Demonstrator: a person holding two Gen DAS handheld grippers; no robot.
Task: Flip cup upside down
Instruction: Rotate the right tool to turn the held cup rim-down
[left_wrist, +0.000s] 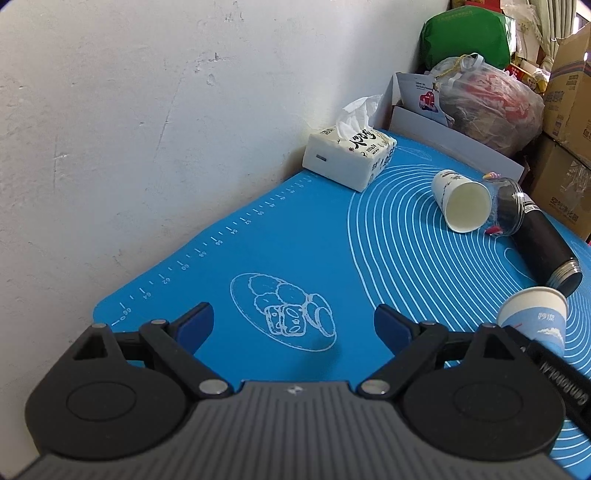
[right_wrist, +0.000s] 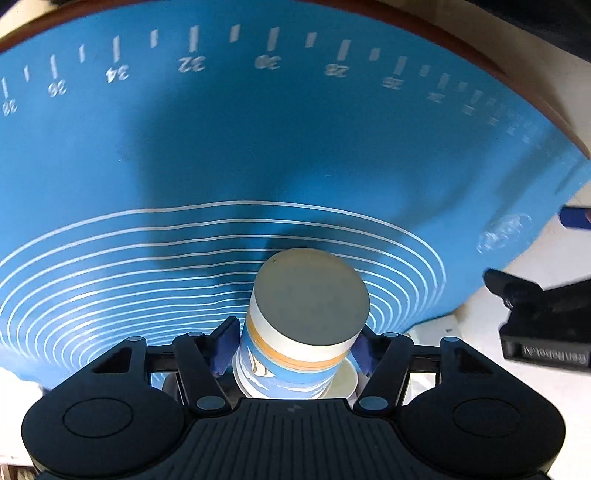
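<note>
A blue-and-white paper cup (right_wrist: 295, 332) with an orange band sits between the blue pads of my right gripper (right_wrist: 291, 349), which is shut on it. Its flat base faces the camera and its mouth points back toward the gripper body. In the left wrist view the same cup (left_wrist: 535, 317) shows at the right edge, wider end up, next to the right gripper's body. My left gripper (left_wrist: 293, 328) is open and empty above the blue mat (left_wrist: 258, 236). A second white paper cup (left_wrist: 461, 201) lies on its side on the mat.
A tissue pack (left_wrist: 349, 155) stands by the white wall. A glass jar (left_wrist: 506, 206) and a black flask (left_wrist: 546, 251) lie beside the white cup. Boxes and bags pile up at the back right. The mat's front edge (right_wrist: 517, 110) curves near the table rim.
</note>
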